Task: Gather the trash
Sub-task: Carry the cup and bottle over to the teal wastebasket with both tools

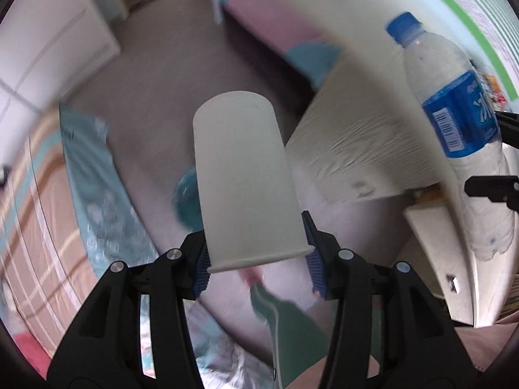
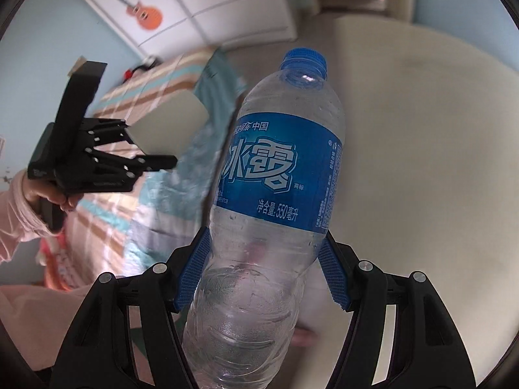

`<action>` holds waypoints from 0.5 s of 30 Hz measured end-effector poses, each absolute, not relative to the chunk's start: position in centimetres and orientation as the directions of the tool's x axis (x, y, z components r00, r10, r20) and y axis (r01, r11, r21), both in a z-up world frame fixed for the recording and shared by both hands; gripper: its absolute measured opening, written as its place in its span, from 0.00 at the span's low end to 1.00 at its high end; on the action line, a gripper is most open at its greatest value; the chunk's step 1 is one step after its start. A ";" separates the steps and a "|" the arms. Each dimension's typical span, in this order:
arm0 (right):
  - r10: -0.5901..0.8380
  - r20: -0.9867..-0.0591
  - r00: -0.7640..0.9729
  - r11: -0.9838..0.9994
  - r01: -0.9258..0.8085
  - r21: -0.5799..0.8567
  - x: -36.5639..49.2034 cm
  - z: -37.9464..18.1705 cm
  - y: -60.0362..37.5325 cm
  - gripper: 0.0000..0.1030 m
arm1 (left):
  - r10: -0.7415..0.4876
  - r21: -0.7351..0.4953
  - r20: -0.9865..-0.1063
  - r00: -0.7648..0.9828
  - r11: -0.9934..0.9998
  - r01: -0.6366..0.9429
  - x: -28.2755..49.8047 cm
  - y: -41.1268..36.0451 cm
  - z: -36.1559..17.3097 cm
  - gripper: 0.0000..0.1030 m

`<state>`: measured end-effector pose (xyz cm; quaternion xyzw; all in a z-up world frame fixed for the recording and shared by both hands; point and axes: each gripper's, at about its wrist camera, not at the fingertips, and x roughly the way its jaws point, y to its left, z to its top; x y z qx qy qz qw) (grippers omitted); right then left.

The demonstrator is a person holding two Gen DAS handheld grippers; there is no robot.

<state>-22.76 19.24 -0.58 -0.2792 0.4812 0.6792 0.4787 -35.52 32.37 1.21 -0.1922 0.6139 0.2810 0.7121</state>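
White paper cup [image 1: 243, 178] sits upside down between the pads of my left gripper [image 1: 258, 267], which clamps its rim. My right gripper [image 2: 259, 272] grips a clear plastic bottle [image 2: 275, 178] with a blue label, above the floor [image 1: 155, 74].

1. A paper cup [image 1: 246, 178] is sitting between the pads of the left gripper [image 1: 258, 264], rim nearest the claw and base pointing away from it.
2. A plastic water bottle [image 2: 275, 188] is standing between the pads of the right gripper [image 2: 259, 272], cap pointing away from the claw.
3. From the left claw, that bottle [image 1: 454, 103] is lying off to the right.
4. From the right claw, the left gripper [image 2: 107, 159] is lying off to the left, with a hand [image 2: 48, 194] on its handle.
5. A bed [image 2: 129, 162] is lying behind the left gripper.
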 end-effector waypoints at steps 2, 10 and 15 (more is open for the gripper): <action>0.323 -0.850 -0.417 -0.122 -0.909 0.399 -26.2 -2.3 23.2 0.64 | 0.145 0.083 -0.988 0.044 0.762 -0.642 -38.3 34.9 -0.7 0.45; -0.063 -0.814 -0.577 0.002 -0.816 0.578 -34.3 -24.1 36.8 0.64 | -0.068 -0.054 -0.998 0.010 0.701 -0.711 -44.1 44.8 -13.1 0.46; -0.186 -0.760 -0.622 0.137 -0.783 0.607 -34.8 -38.2 41.4 0.65 | -0.111 -0.070 -0.994 -0.011 0.695 -0.715 -45.5 48.3 -24.2 0.50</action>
